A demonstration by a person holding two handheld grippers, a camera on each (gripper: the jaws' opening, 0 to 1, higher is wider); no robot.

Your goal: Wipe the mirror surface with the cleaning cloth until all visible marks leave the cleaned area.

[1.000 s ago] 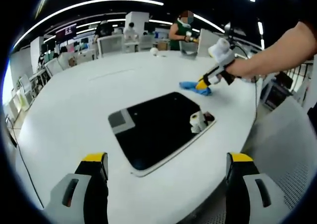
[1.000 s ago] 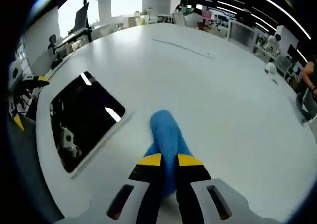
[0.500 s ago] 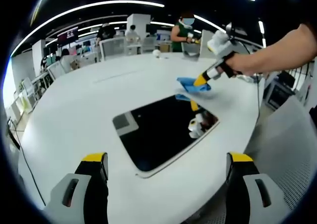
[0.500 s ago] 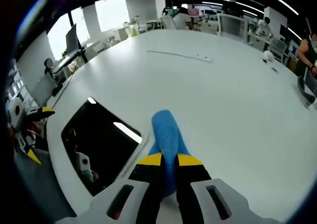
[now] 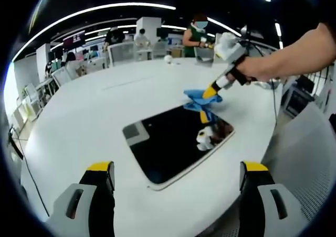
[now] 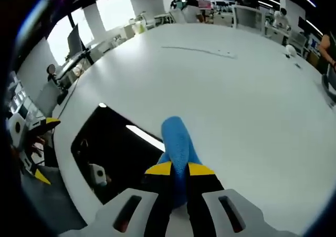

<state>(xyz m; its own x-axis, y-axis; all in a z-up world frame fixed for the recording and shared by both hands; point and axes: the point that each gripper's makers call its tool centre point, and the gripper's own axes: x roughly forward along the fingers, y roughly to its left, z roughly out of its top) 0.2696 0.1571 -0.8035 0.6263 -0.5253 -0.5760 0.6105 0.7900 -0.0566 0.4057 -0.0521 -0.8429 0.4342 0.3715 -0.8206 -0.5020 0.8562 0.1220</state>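
The mirror [image 5: 176, 144] lies flat on the white counter [image 5: 79, 116], its dark glass reflecting ceiling lights; no label or writing can be read on it. The right gripper [image 6: 179, 168] is clamped on the blue cleaning cloth [image 6: 176, 142], held just over the mirror's far edge [image 5: 202, 98]. The left gripper [image 5: 176, 169] hangs near the counter's edge, jaws wide apart and holding nothing

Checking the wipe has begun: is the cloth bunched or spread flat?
Bunched. The cloth sticks out as a narrow roll from the shut right hand-held gripper, at the mirror edge.
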